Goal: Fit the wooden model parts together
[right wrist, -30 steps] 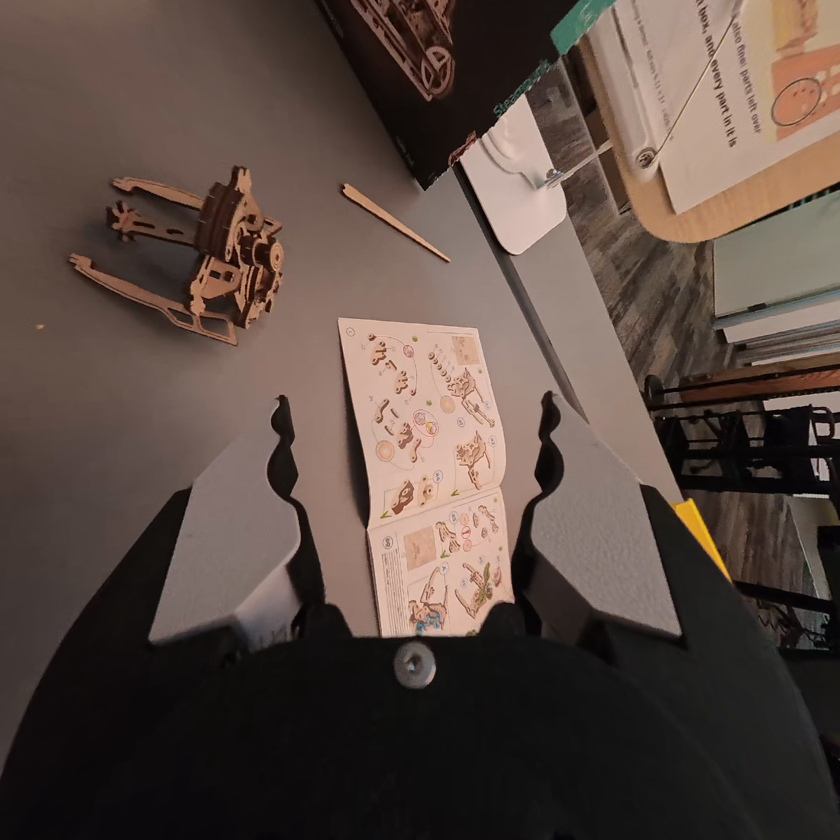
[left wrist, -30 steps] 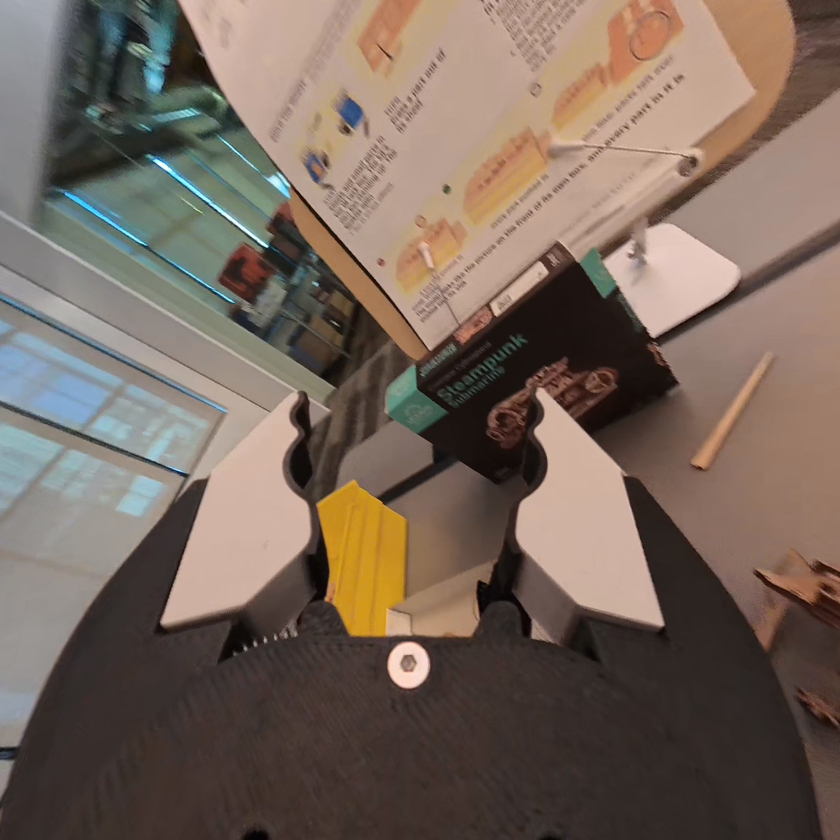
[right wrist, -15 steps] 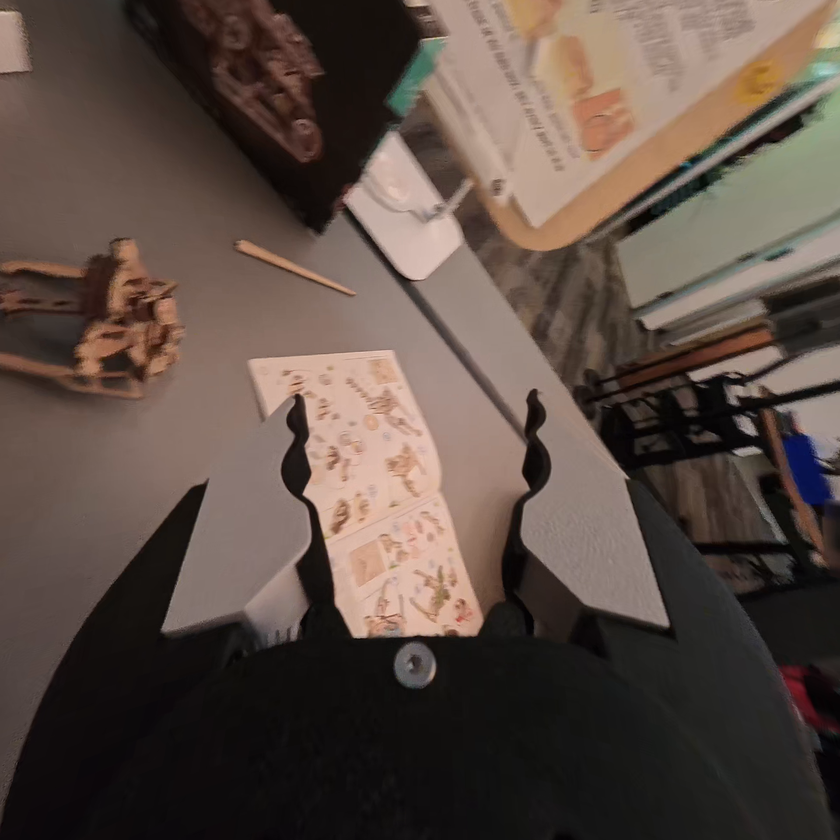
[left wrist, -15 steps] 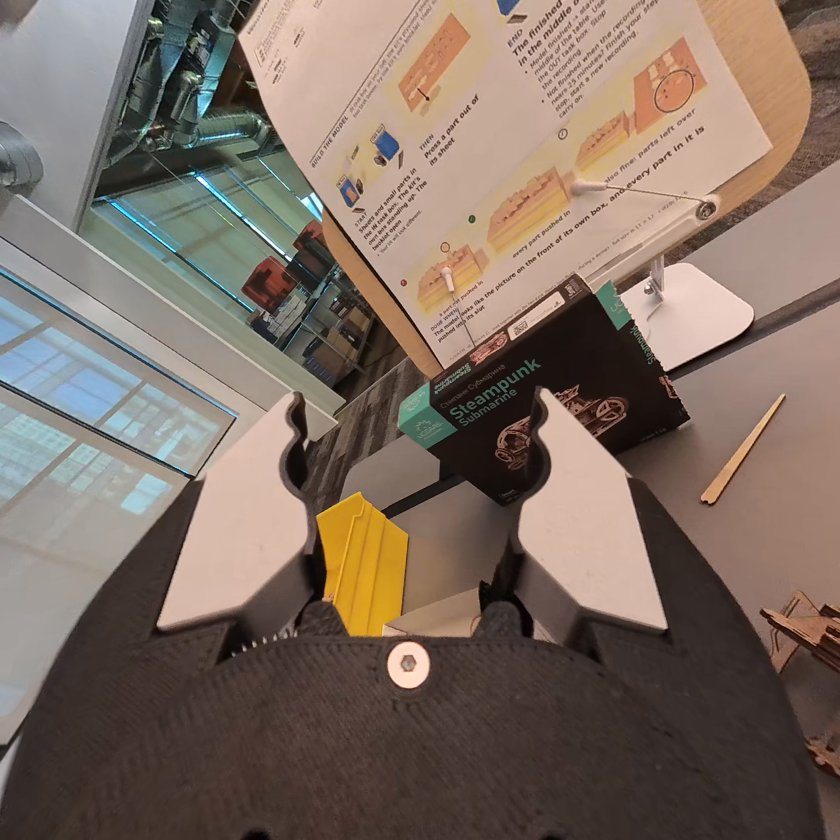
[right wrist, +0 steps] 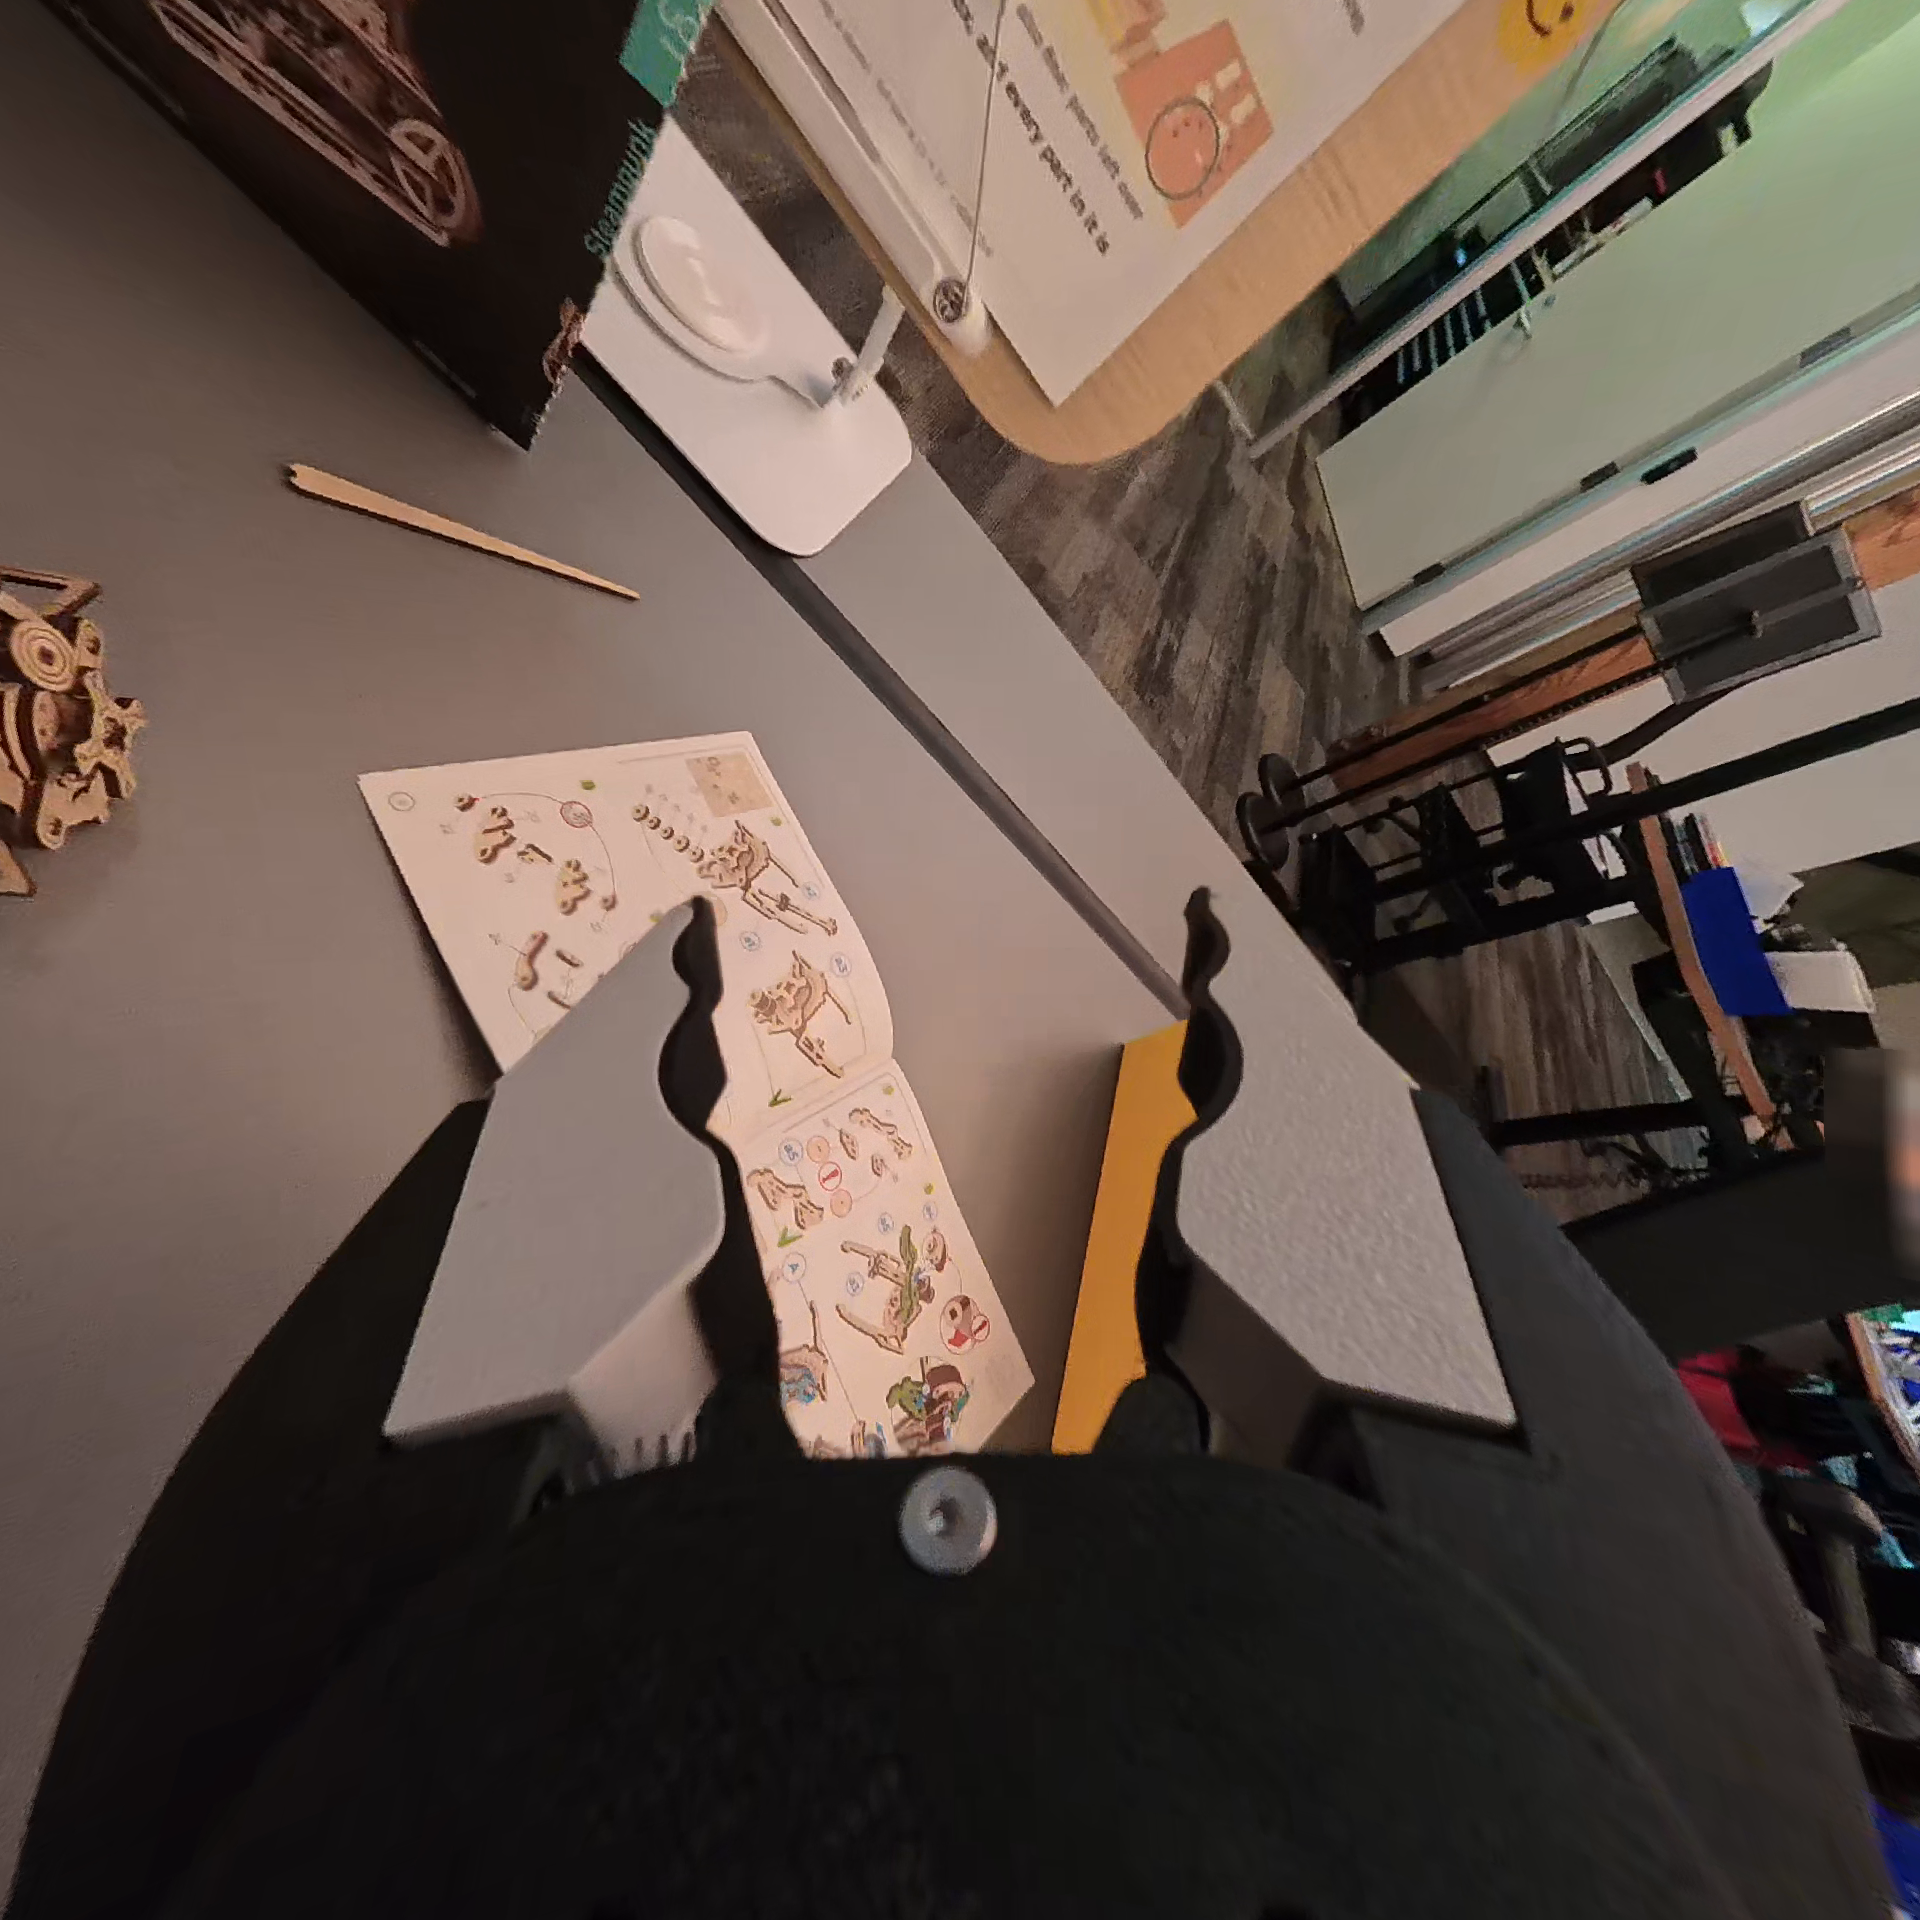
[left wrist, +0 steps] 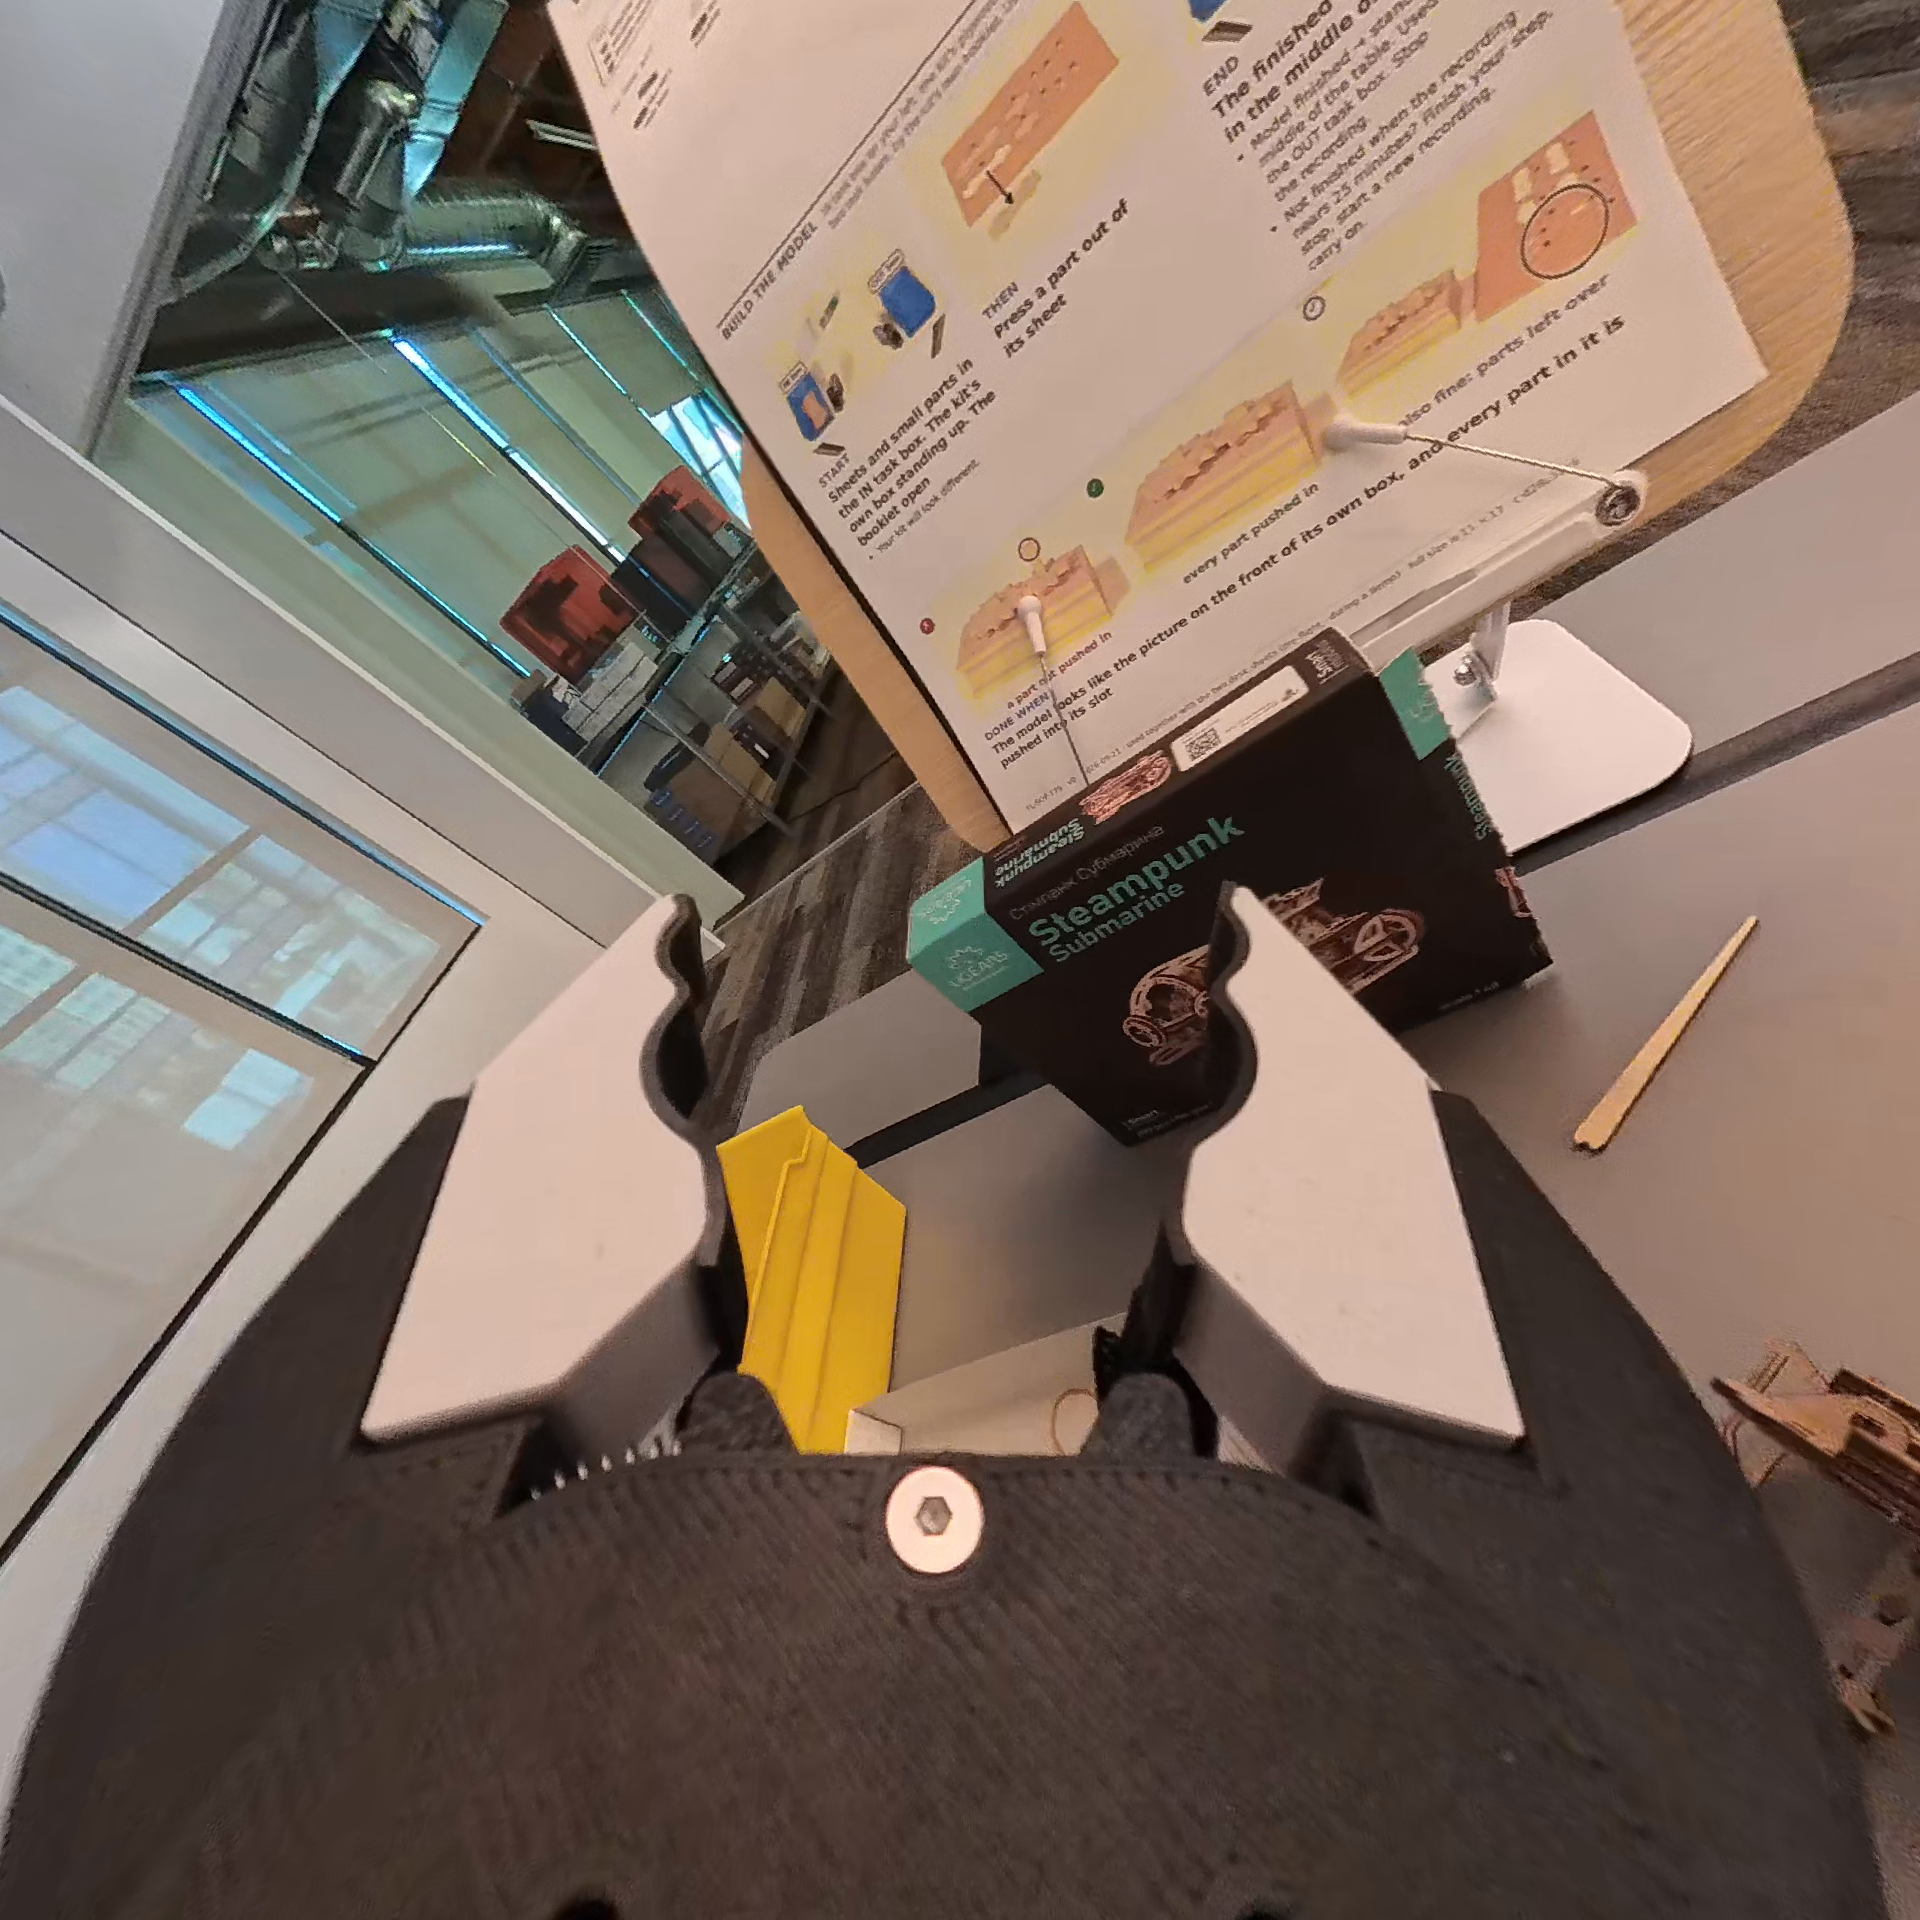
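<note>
Both your left gripper (left wrist: 951, 1029) and right gripper (right wrist: 945, 1023) hang with jaws apart and empty. The right one is over the open booklet (right wrist: 665, 935), and the half-built wooden model (right wrist: 57, 717) sits well off to its left on the grey table (right wrist: 260, 623). Reach sideways carelessly and you could knock its thin struts. Its long axis can't be judged; it's cropped. Farther off, the wooden stick (right wrist: 457, 530) points its narrow tip toward the white stand base (right wrist: 748, 384).
</note>
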A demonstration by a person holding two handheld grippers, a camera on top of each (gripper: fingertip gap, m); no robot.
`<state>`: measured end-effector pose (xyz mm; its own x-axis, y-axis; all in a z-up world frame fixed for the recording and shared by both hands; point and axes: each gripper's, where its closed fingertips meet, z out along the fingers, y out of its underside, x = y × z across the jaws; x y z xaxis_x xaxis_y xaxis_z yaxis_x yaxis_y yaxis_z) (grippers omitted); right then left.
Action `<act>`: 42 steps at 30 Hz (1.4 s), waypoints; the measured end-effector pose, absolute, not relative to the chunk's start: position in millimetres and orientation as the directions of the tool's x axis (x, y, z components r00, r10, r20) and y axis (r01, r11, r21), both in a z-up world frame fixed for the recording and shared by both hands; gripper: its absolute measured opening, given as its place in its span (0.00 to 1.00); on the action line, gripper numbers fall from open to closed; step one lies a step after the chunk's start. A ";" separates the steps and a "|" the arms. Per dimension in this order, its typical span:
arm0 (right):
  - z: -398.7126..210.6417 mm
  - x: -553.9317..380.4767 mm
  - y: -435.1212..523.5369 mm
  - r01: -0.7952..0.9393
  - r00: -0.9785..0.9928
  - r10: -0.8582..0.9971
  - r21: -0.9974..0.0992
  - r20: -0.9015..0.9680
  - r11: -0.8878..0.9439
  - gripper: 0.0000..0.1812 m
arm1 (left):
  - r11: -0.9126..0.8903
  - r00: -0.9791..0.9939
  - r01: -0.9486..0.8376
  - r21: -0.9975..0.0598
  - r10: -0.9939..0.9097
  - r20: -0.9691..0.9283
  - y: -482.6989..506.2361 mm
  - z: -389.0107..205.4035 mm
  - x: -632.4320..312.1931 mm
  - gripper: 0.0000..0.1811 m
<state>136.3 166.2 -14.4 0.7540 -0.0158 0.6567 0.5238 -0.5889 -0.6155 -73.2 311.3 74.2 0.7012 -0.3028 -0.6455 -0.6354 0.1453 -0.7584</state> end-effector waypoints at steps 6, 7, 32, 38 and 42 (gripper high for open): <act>-17.6 105.7 160.1 0.516 0.840 0.164 -0.669 0.516 -0.535 0.28 | 0.132 0.707 -0.624 -0.770 -0.325 -0.628 309.2 76.5 -76.6 0.54; -16.3 97.7 160.1 0.513 0.849 0.188 -0.686 0.494 -0.516 0.26 | 0.128 0.709 -0.614 -0.779 -0.344 -0.616 308.0 75.8 -75.6 0.54; -110.7 -24.5 183.7 0.574 0.722 0.630 -0.756 0.286 -0.315 0.32 | 0.186 -0.037 -0.829 -0.527 -0.959 -0.281 223.1 -78.0 -45.0 0.31; -114.5 -10.8 183.2 0.595 0.592 0.770 -0.774 0.239 -0.217 0.34 | 0.215 -0.106 -0.829 -0.516 -0.967 -0.232 212.0 -85.8 -46.2 0.35; -116.4 -8.0 186.6 0.653 0.497 0.820 -0.745 0.285 -0.137 0.37 | 0.209 -0.134 -0.844 -0.494 -0.974 -0.182 205.7 -97.6 -48.0 0.42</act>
<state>-8.0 186.6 -116.4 0.4966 0.8199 0.2850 0.6530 -0.1365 -0.7450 -48.0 205.7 -97.6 -0.1345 -0.9741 -0.1818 -0.8443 0.2086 -0.4937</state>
